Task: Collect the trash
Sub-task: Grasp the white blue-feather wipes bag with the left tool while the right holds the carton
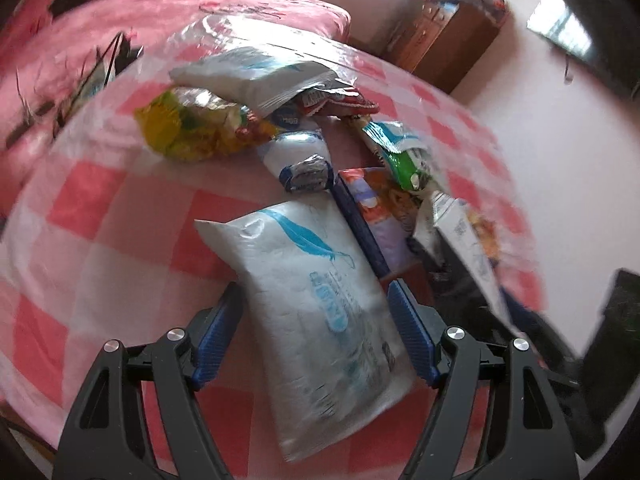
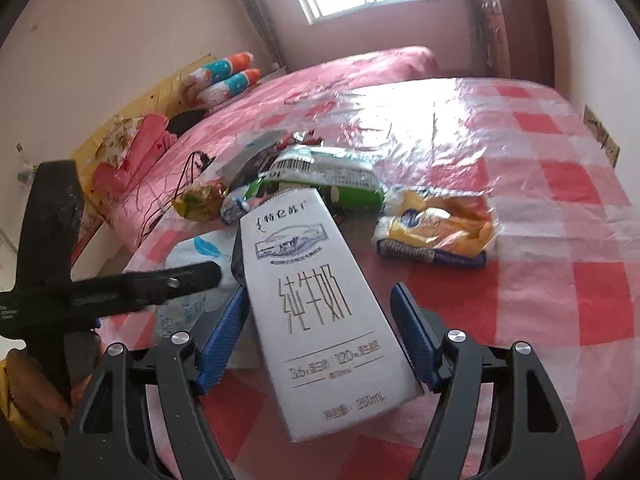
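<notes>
Milk carton [image 2: 320, 312] sits pinched in the right gripper [image 2: 320, 332]; beside it, the left gripper [image 1: 316, 332] clamps a white feather-print pack [image 1: 316, 312] above the checkered counter [image 2: 560, 240].

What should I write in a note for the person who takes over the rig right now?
Left tool: fingers on both sides of the white pouch, touching it, but a firm grip cannot be confirmed.
Right tool: the milk carton stands between its fingers; a gap shows on the right side, so a grip is unsure.
Still on the checked table: yellow wrapper, second white pouch, red packet, green packet, yellow bag, blue box.
Done: nothing visibly collected; no bin in view.
Left: take away both items, then clear the rest.
</notes>
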